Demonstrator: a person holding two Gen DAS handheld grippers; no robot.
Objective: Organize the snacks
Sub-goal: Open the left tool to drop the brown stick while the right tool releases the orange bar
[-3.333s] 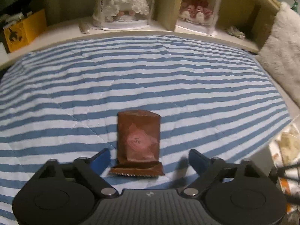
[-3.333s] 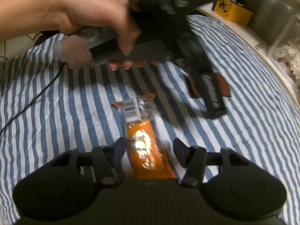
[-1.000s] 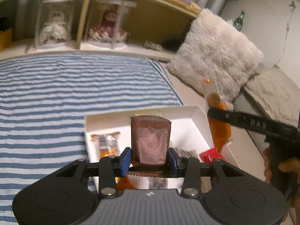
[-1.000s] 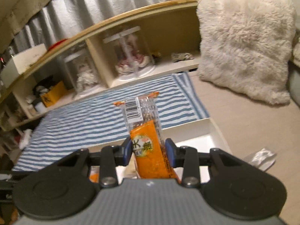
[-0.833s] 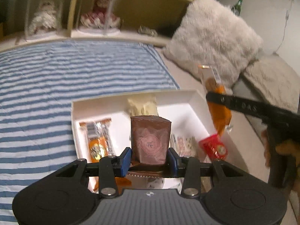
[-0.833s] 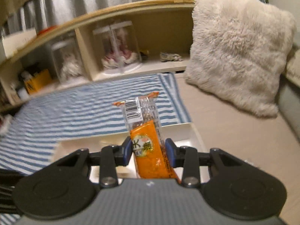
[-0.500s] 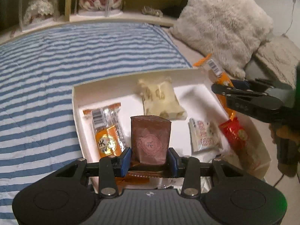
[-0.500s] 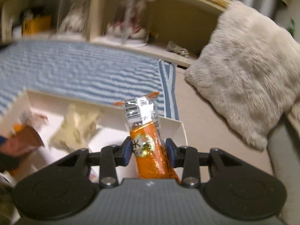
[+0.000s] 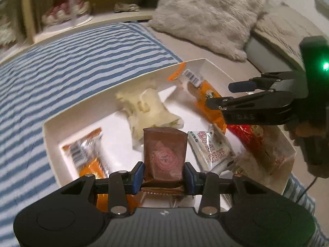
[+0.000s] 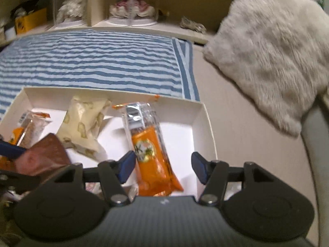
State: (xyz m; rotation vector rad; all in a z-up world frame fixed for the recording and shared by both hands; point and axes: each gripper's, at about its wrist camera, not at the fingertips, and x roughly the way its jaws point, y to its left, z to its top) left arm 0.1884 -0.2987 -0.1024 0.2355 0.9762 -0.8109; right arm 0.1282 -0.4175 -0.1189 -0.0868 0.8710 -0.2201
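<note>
My left gripper [image 9: 163, 174] is shut on a brown snack packet [image 9: 165, 153] and holds it upright over the near part of a white box [image 9: 127, 82]. My right gripper [image 10: 163, 165] is open above the same box [image 10: 202, 111]. An orange snack bar [image 10: 151, 150] lies loose between its spread fingers, leaning into the box's right side. From the left wrist view that orange bar [image 9: 205, 99] rests by the far right wall, with the right gripper [image 9: 224, 94] just beside it. The brown packet [image 10: 44, 156] shows at the lower left of the right wrist view.
The box also holds a cream wrapped pastry [image 9: 145, 107], another orange bar [image 9: 88, 154], a white printed packet [image 9: 209, 147] and a red packet [image 9: 249, 135]. A blue-striped blanket [image 10: 92, 59] lies behind it. A furry pillow [image 10: 273, 47] sits to the right, with shelves and figurines [image 10: 131, 10] at the back.
Both grippers have come down over the white box. The right gripper has opened and let go of the orange bar, which now rests in the box. The left still grips the brown packet.
</note>
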